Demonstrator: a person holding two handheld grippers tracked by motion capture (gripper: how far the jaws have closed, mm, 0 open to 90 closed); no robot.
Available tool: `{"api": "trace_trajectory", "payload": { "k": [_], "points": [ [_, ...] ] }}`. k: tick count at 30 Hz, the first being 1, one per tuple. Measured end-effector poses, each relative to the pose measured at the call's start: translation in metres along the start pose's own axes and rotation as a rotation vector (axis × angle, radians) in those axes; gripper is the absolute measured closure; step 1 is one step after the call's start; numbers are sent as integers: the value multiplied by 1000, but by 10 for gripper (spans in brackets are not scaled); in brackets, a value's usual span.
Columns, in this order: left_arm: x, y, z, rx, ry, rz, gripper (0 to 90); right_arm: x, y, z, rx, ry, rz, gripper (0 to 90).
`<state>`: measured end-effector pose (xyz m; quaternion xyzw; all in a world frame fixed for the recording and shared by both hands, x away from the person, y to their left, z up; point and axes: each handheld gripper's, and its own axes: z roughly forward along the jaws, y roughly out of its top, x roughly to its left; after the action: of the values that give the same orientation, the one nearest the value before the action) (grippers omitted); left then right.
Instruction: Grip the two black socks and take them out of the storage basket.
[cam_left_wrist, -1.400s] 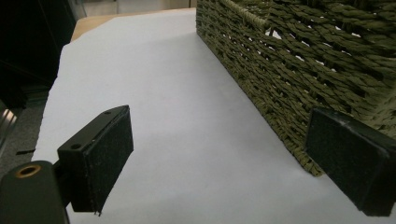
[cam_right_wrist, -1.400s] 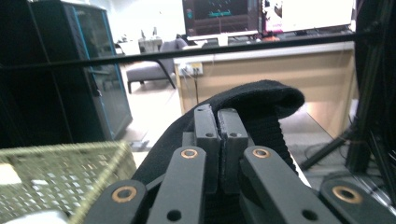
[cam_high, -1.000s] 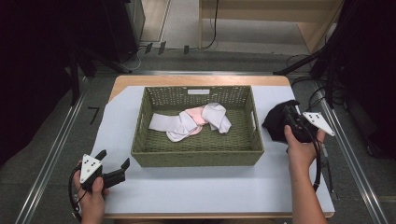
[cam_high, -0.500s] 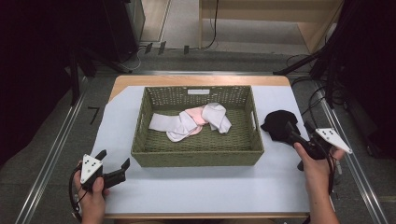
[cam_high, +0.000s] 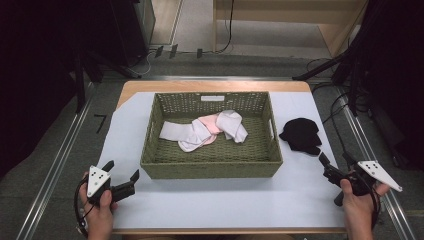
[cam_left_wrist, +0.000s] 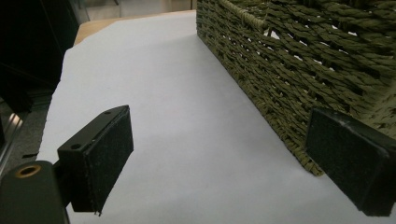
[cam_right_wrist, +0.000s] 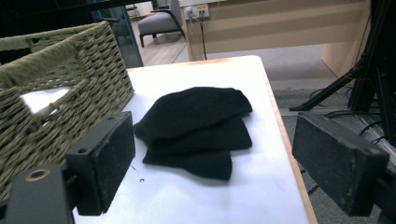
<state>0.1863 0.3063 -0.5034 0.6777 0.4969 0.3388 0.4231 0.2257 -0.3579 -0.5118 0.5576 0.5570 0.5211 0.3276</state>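
Observation:
A green wicker basket (cam_high: 210, 167) stands in the middle of the white table and holds a white sock (cam_high: 176, 132), a pink one (cam_high: 210, 123) and another white one (cam_high: 233, 125). A folded black cloth (cam_high: 301, 135) (cam_right_wrist: 198, 126) lies flat on the table just right of the basket. My right gripper (cam_high: 336, 170) (cam_right_wrist: 215, 172) is open near the table's front right corner, short of the black cloth, with nothing between its pads. My left gripper (cam_high: 121, 179) (cam_left_wrist: 224, 172) is open at the front left, close to the basket's front left corner (cam_left_wrist: 299, 107).
The table's right edge (cam_right_wrist: 285, 135) runs close beside the black cloth. Bare white table surface (cam_left_wrist: 163, 102) stretches left of the basket. Cables and stand legs (cam_high: 345, 75) lie on the floor to the right, and metal rails (cam_high: 55, 165) run along both sides.
My right gripper has let go of the black cloth, which now lies on the table, and has drawn back toward the front right corner. The left gripper has not moved.

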Motion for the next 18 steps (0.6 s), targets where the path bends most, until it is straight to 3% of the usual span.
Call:
{"api": "trace_trajectory", "payload": {
  "k": [14,18],
  "points": [
    [-1,0,0,-2,8,8,93,-20,-19,-39,2,-40,28,144],
    [-1,0,0,3,9,10,92,-20,-26,-46,-59,-49,40,165]
  ]
}}
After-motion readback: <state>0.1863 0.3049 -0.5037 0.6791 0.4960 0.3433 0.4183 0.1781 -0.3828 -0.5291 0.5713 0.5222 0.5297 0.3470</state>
